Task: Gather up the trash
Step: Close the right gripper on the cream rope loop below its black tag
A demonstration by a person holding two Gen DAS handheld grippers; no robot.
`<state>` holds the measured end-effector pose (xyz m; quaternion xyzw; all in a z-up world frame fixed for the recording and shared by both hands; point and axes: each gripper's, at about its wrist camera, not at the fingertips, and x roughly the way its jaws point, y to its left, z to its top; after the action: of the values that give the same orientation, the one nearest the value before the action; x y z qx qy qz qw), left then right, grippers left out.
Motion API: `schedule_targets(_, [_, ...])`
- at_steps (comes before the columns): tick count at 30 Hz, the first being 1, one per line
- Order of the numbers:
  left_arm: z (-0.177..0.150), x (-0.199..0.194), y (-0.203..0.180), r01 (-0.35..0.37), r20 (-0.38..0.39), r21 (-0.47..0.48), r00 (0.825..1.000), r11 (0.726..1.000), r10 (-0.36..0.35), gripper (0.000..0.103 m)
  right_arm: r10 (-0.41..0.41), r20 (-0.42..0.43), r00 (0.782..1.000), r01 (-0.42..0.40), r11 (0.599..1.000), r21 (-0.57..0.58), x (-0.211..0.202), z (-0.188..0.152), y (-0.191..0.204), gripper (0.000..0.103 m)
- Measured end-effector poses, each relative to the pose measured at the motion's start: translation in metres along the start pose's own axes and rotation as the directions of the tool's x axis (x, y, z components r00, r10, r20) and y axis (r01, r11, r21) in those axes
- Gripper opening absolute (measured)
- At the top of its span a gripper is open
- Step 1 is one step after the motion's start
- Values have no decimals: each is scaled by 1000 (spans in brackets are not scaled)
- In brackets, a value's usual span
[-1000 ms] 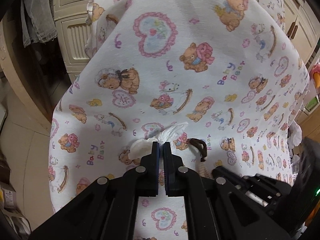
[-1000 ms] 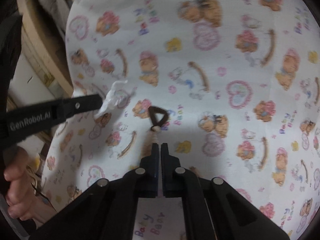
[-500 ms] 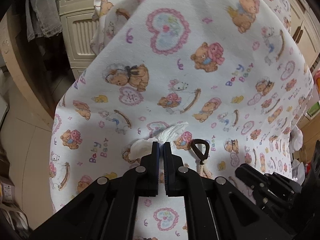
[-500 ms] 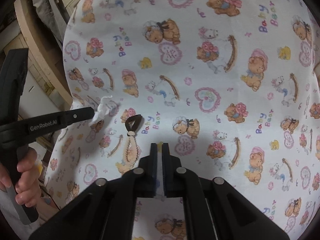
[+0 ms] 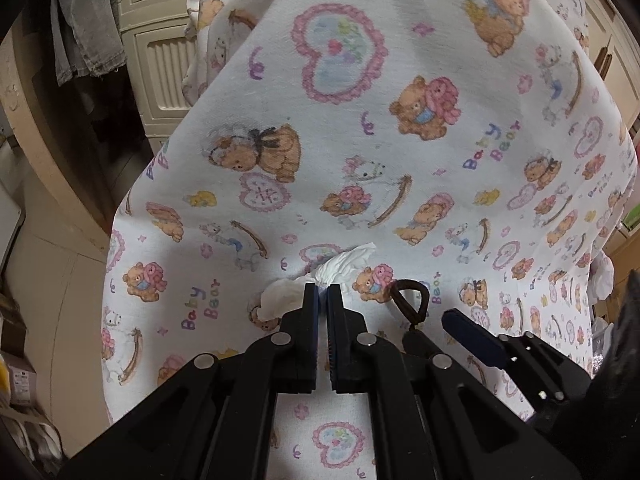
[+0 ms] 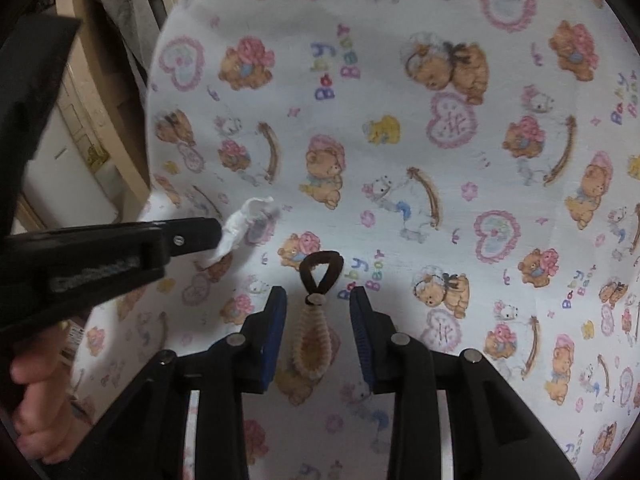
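Since half a second before, the right claw [image 6: 318,294] had opened from shut to wide apart and had come closer to the small brush [image 6: 312,336], which lay now between its two blue-padded fingers [image 6: 276,320].

From the left wrist view, the surface was a white cloth [image 5: 400,128] printed with teddy bears, pink hearts and the words "Baby Bear"; whether a worktop or something else was under it I cannot tell. Behind its far edge stood a cream cabinet [image 5: 160,48] with ribbed panels, and a grey garment [image 5: 84,32] hung at the upper left. A pale tiled floor [image 5: 48,280] showed at the left. The left claw [image 5: 322,300] was almost fully closed, with only a thin slit between the fingers, and it gripped a crumpled white tissue [image 5: 340,266] at the tips. The tissue stuck out ahead and to the left of the fingers. Just to the right lay the brush's dark loop [image 5: 410,298], and the right claw [image 5: 472,334] came in from the lower right.

From the right wrist view, the same cloth [image 6: 440,160] filled nearly all the picture. The left claw [image 6: 218,234] reached in from the left, held by a bare hand [image 6: 36,412], with the tissue [image 6: 244,226] pinched at its tip, above the cloth. The brush, with tan bristles and a brown loop, lay flat on the cloth between the right claw's fingers; neither finger touched it.
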<state>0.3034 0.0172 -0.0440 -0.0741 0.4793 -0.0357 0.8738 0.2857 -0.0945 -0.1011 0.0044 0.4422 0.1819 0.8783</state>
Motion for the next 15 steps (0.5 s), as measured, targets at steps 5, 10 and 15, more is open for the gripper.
schedule_targets(5, [0,2,3,-7,-3,-3,1000,1000,7,3,-94,-27,995,92,995,-45,14,-1,4,15])
schedule_targets(10, [0,0,5,-14,-2,-3,1000,1000,14,3,-73,-20,997,72,997,-33,7,-3,-4,8])
schedule_targets(15, [-2,-2,9,-17,2,-1,1000,1000,17,3,-52,-9,999,53,998,40,-7,-1,-31,8])
